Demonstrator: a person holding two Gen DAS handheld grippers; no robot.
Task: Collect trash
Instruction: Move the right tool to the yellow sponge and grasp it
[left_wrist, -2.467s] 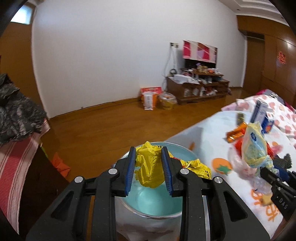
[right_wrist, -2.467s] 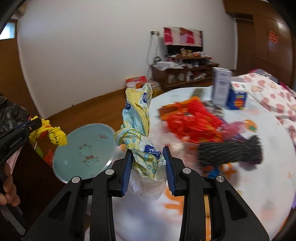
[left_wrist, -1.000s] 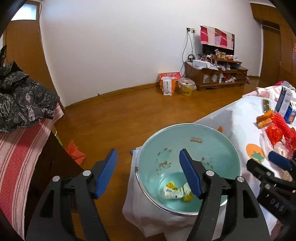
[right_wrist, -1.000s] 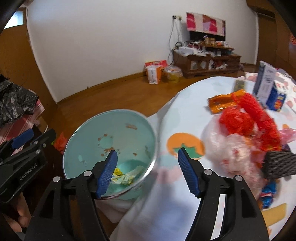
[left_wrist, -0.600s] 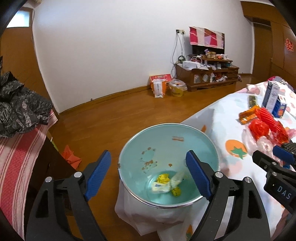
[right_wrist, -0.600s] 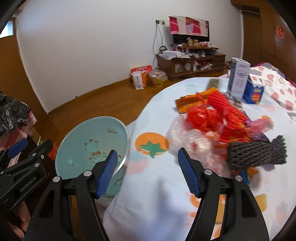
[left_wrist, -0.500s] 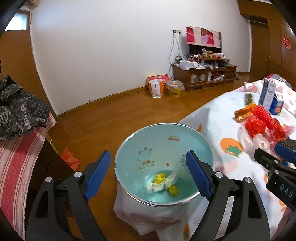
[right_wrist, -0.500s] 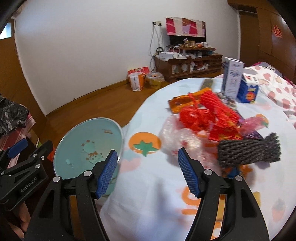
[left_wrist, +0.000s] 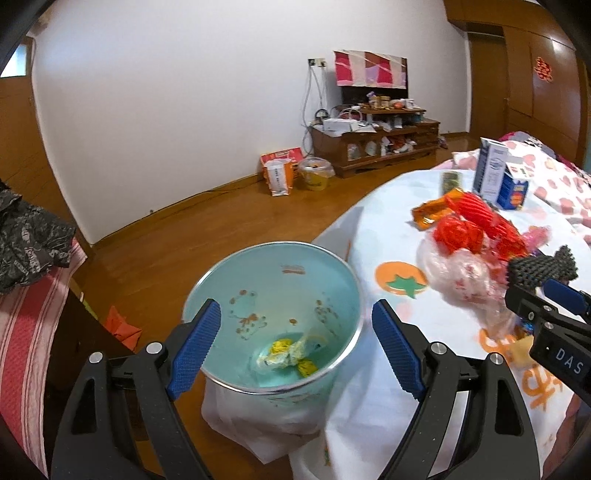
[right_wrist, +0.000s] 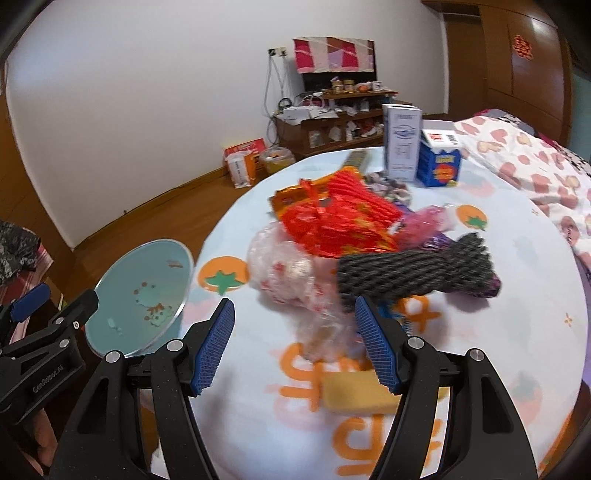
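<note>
Now — both grippers empty, jaws wide
Left gripper (left_wrist: 295, 347) over teal bin (left_wrist: 273, 317), crumpled wrappers (left_wrist: 288, 356) at its bottom; right gripper (right_wrist: 295, 347) above table's (right_wrist: 517, 295) trash heap (right_wrist: 351, 236) — nothing held

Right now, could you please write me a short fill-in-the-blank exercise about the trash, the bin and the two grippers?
1. The yellow wrappers lie at the bottom of the ___ bin.
2. Both the left gripper and the right gripper are ___.
3. On the table, the black foam net lies beside a pile of ___ wrappers.

Missing words: turquoise; open; red
</note>
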